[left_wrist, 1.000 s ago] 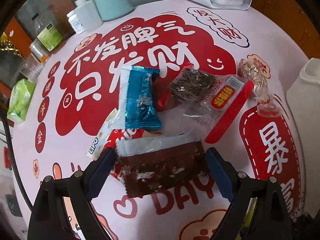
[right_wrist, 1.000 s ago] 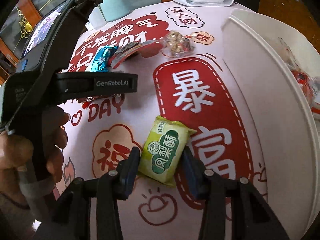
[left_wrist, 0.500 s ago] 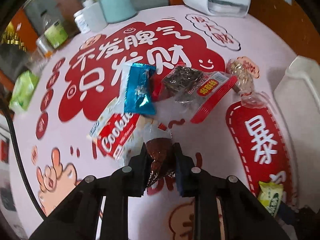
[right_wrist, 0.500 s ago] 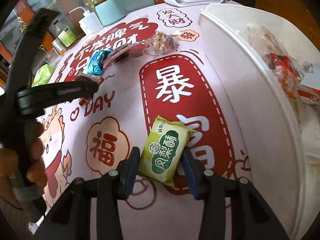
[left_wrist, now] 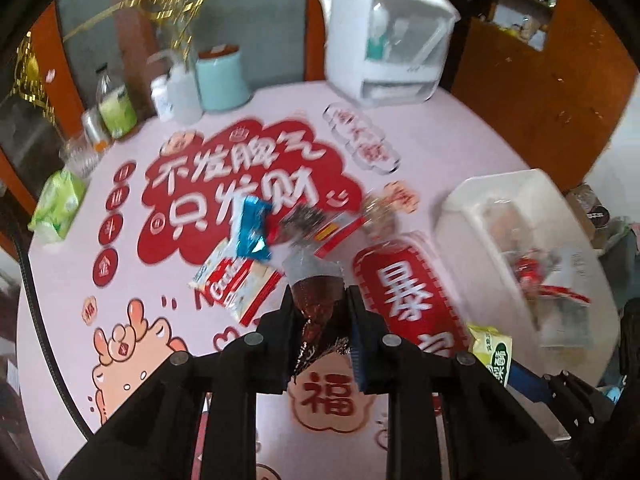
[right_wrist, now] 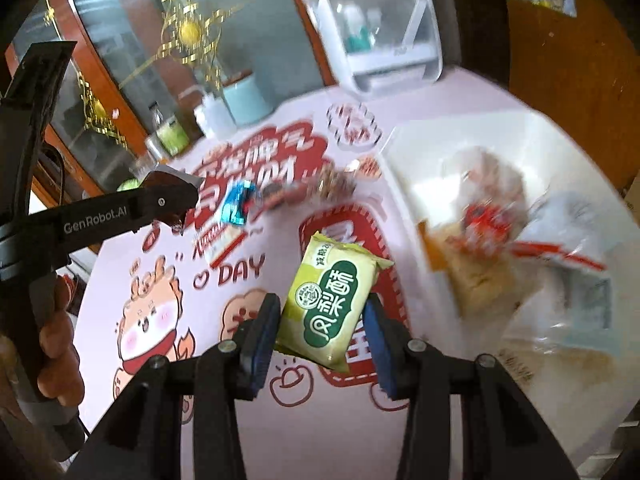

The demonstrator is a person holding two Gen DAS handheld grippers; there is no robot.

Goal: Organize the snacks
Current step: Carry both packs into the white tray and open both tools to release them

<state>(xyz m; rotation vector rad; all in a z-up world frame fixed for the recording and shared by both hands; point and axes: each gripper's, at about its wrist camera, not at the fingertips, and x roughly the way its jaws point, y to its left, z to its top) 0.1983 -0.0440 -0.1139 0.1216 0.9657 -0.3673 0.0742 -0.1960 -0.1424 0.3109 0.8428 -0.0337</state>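
Far left on the table (left_wrist: 280, 432): green pack (left_wrist: 58, 206), bottles (left_wrist: 114, 108), teal cup (left_wrist: 220, 78) along the back edge. Your left gripper (left_wrist: 319, 312) is clamped on the brown packet (left_wrist: 318, 292), held up off the table, crumpled between the pads; the clear top end sticks out ahead. Beyond it lies a pile: cookie pack (left_wrist: 236, 280), blue packet (left_wrist: 250, 234) overlapping it, red seed bag (left_wrist: 320, 228), clear nut bag (left_wrist: 378, 216), all touching or overlapping, blurred. White appliance (left_wrist: 386, 36) at the back. To the right, the white bin (left_wrist: 472, 216) holds red and clear wrappers (left_wrist: 536, 272). Your right gripper (right_wrist: 322, 320) is closed on the green pastry (right_wrist: 330, 300), tilted, lifted above the table, just left of the bin's near wall. From the right wrist, your left gripper shows at far left, well apart from the bin.
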